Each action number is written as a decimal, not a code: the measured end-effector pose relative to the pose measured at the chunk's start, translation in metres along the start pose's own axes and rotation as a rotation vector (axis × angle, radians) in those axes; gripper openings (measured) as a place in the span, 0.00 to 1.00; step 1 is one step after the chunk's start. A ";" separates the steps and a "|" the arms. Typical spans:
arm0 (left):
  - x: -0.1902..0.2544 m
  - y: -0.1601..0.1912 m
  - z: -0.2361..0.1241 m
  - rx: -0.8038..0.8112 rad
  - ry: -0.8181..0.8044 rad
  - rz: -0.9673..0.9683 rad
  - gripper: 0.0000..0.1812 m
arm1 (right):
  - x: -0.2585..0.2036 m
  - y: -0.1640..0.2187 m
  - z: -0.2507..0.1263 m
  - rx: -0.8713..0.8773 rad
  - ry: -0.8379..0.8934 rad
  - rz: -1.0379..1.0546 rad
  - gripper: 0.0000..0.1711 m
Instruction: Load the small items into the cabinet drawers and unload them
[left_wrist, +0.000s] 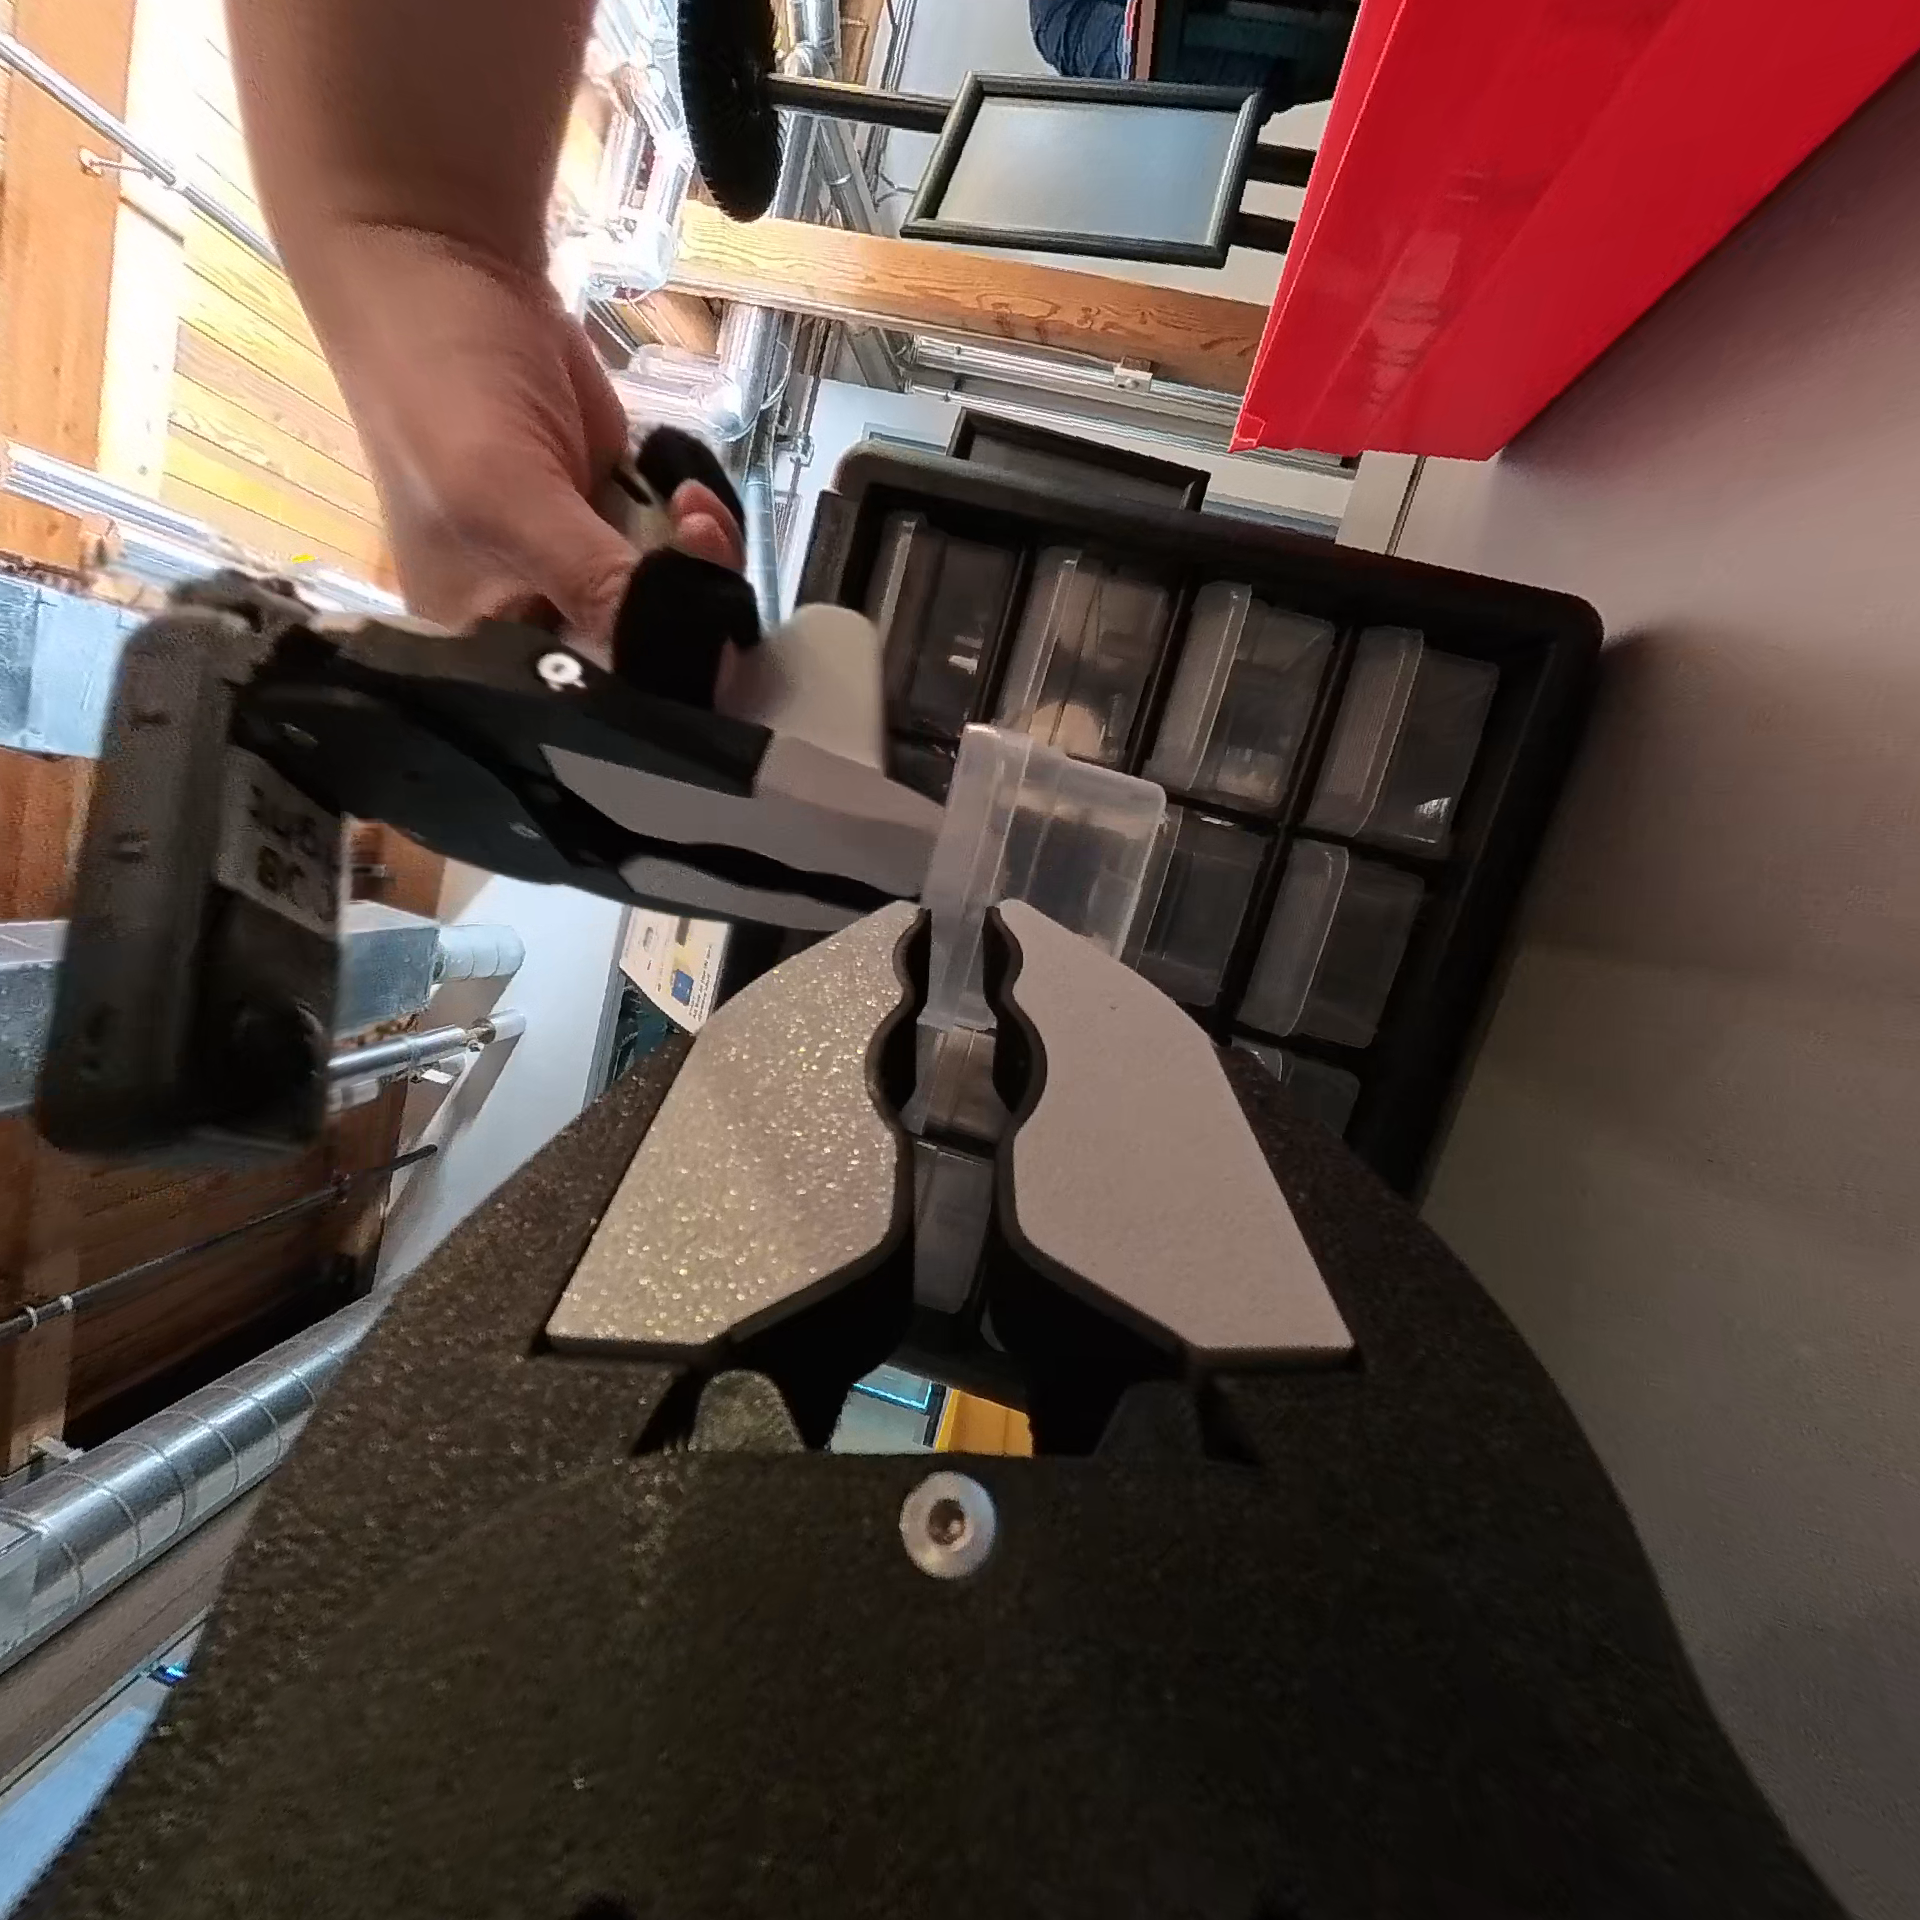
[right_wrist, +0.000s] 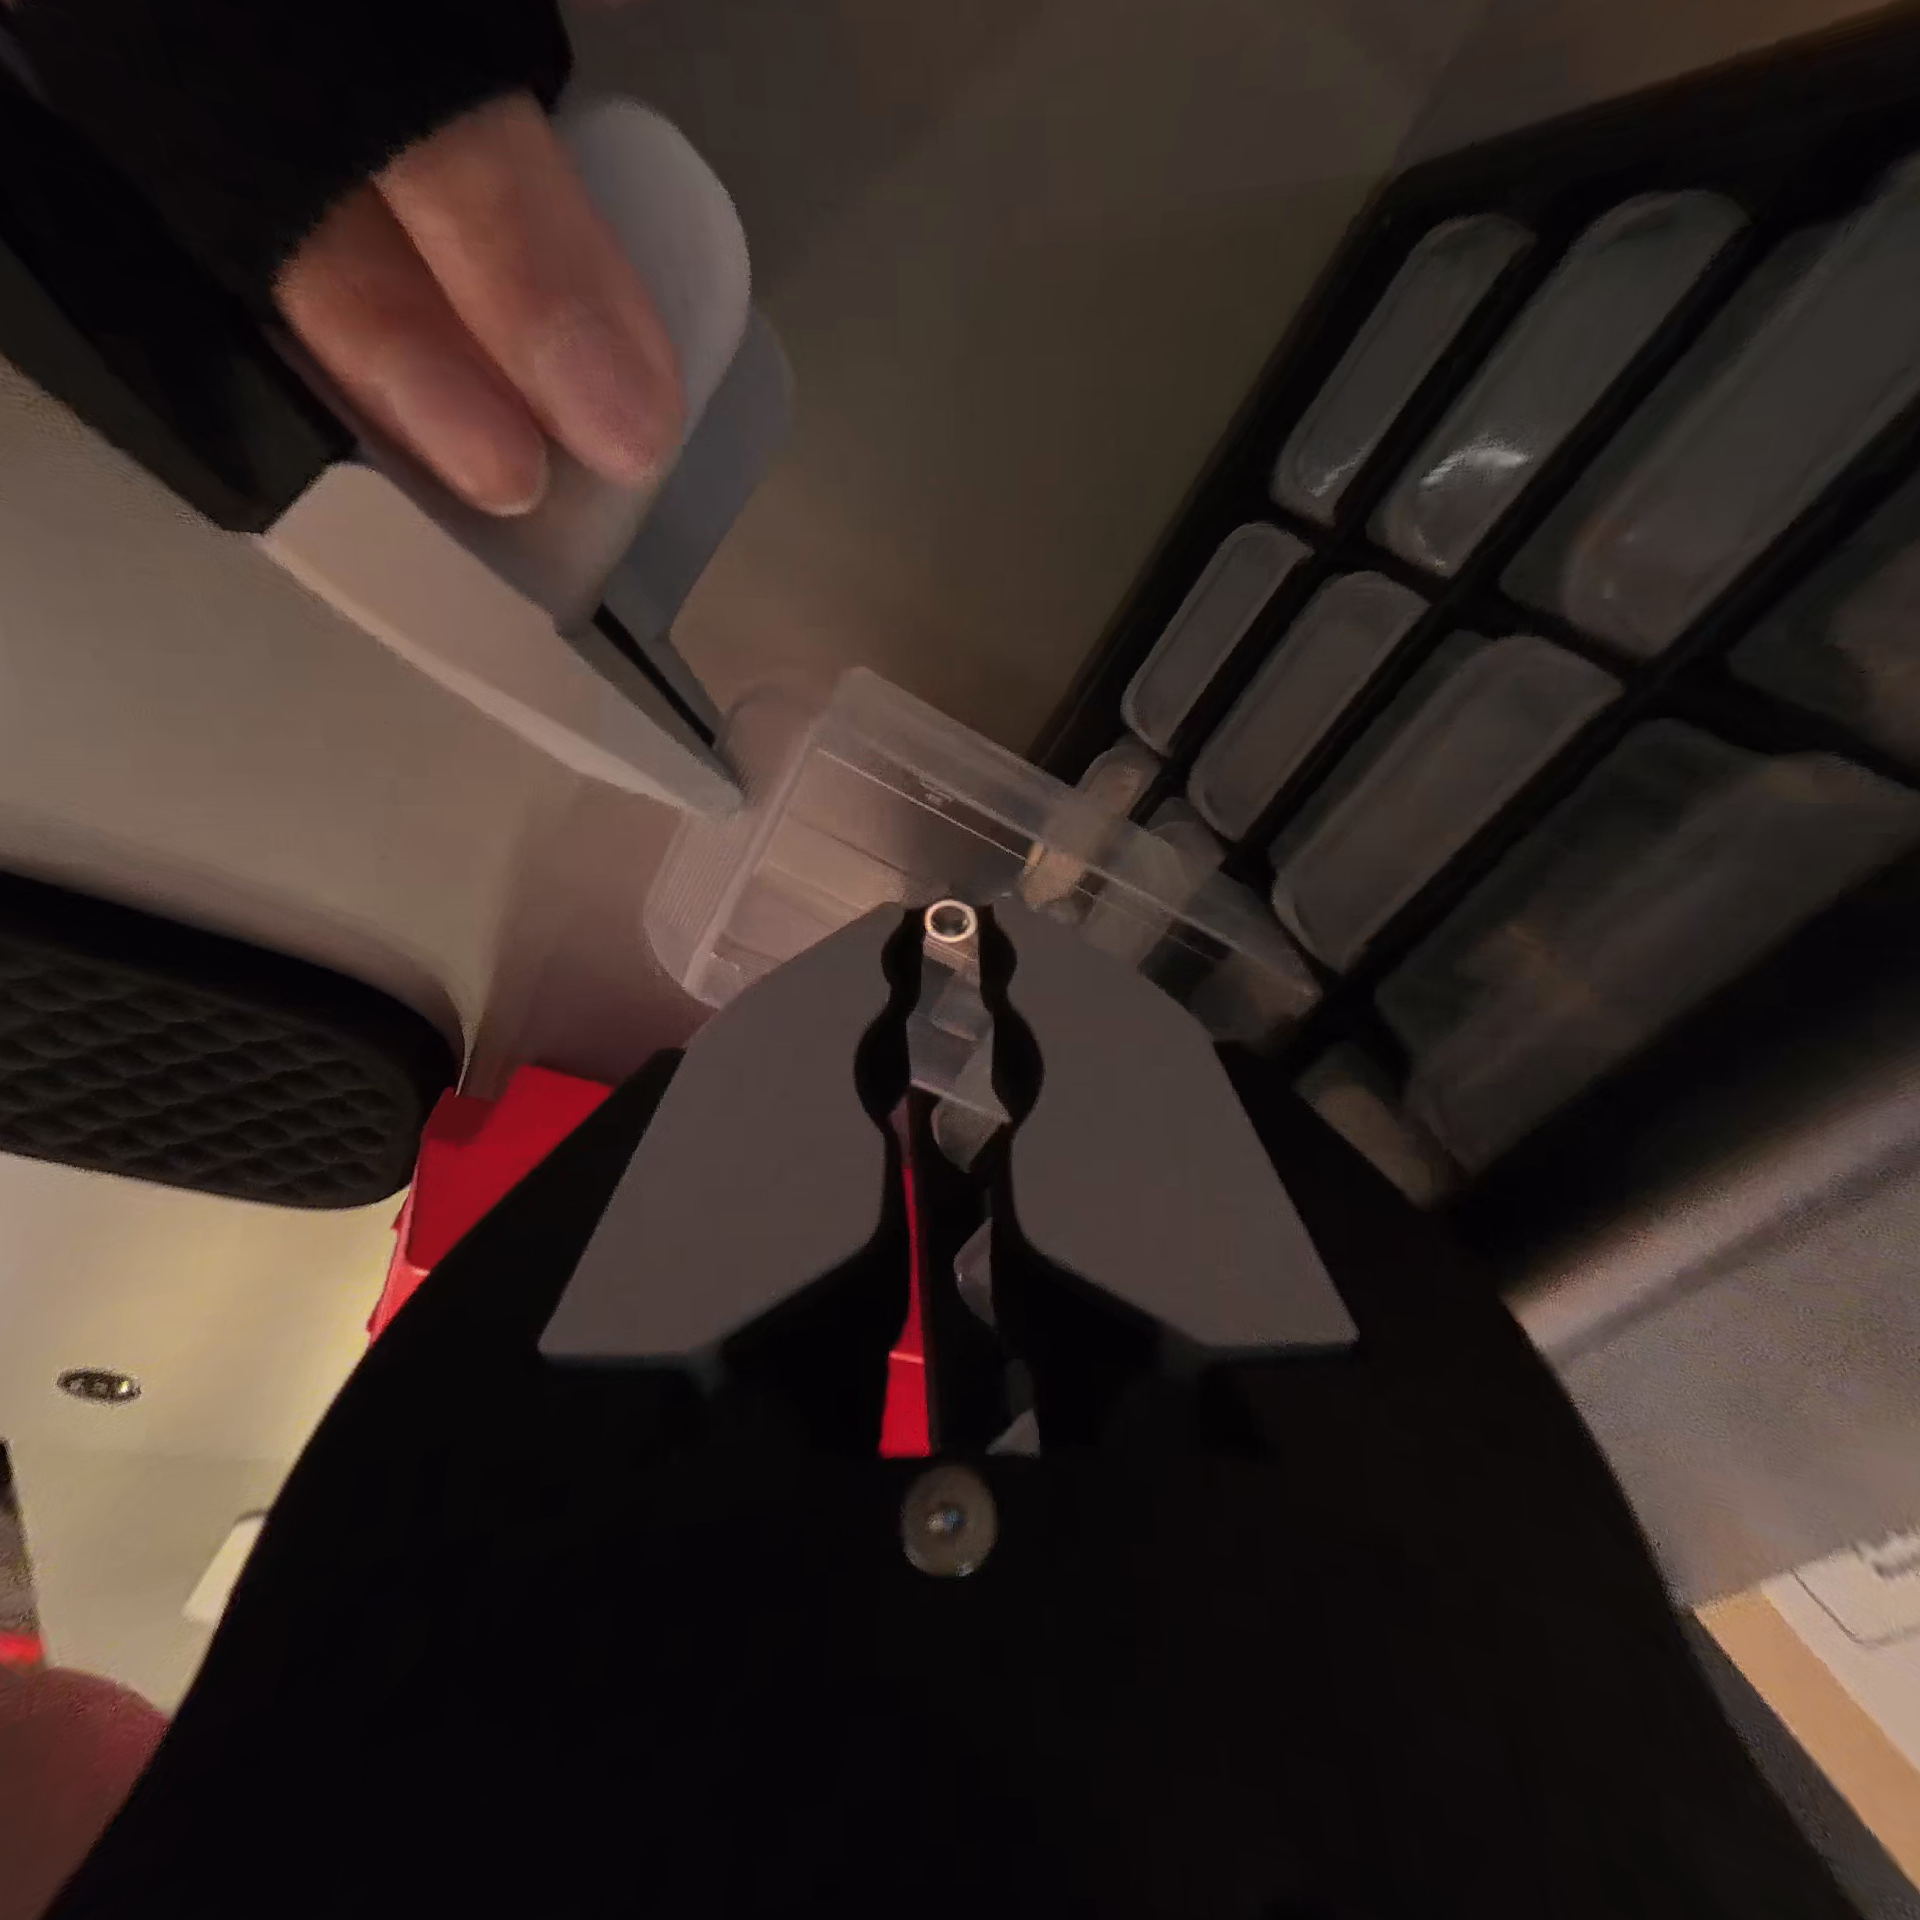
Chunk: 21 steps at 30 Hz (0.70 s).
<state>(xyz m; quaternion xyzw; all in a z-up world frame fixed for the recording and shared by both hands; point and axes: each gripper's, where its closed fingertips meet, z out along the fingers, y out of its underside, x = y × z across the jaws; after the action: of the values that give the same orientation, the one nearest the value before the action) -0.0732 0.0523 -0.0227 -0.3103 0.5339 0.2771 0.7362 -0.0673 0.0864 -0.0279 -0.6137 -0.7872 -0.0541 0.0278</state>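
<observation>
Drawer (left_wrist: 1049, 831), clear plastic, sits pulled part-way out of the cabinet (left_wrist: 1195, 769); my left gripper (left_wrist: 951, 961) is clenched on its front tab. My right gripper (right_wrist: 948, 935) pinches a small metal ring (right_wrist: 948, 921) just over the drawer's open top. Risk: letting go off-centre drops the ring outside the drawer wall.

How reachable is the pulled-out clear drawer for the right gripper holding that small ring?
Probably yes. The left gripper holds the drawer by its front tab, pulled out from the cabinet. The right gripper, shut on the ring, is right beside it with nothing between.
</observation>
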 end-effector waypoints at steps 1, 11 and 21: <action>0.000 0.000 0.000 0.000 0.000 -0.001 0.05 | 0.001 -0.001 -0.008 0.030 0.019 0.015 0.07; 0.000 -0.001 0.004 -0.004 0.008 -0.028 0.05 | -0.031 0.102 -0.092 0.372 0.312 0.485 0.06; 0.001 0.007 0.032 -0.060 0.019 -0.043 0.05 | -0.116 0.278 0.093 0.008 0.017 1.205 0.07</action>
<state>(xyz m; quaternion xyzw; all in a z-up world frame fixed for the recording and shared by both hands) -0.0586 0.0813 -0.0168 -0.3461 0.5254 0.2742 0.7273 0.2324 0.0524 -0.1184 -0.9512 -0.3008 -0.0310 0.0623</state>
